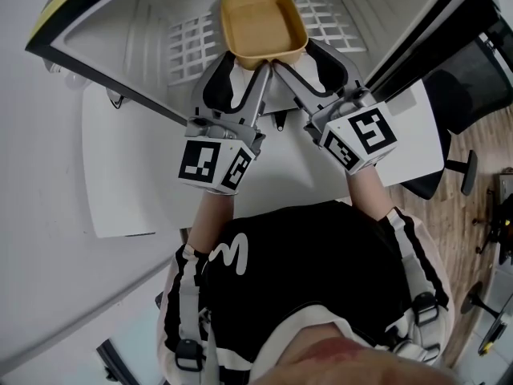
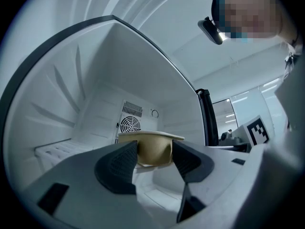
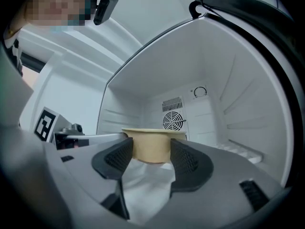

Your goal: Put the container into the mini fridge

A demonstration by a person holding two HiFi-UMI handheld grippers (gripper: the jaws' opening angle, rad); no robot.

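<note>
Jaws of left gripper [image 2: 152, 160] and right gripper [image 3: 150, 157] clamp container [image 1: 263, 22] in fridge [image 1: 140, 26]

Between the jaws of the left gripper [image 2: 155, 157] and of the right gripper [image 3: 151, 154], the container [image 1: 263, 24] fills the gap. Beyond it the fridge [image 1: 361, 6] stands open back to the fan grille [image 2: 129, 124]. A wire shelf [image 1: 191, 45] lies below, and side walls [image 3: 248, 109] close in outward of each gripper.

A wood-plank floor [image 1: 483, 155] shows at the right, where a black office chair [image 1: 471, 74] stands beside a white tabletop [image 1: 120, 183]. Ceiling light strips [image 2: 239, 98] glow overhead.
</note>
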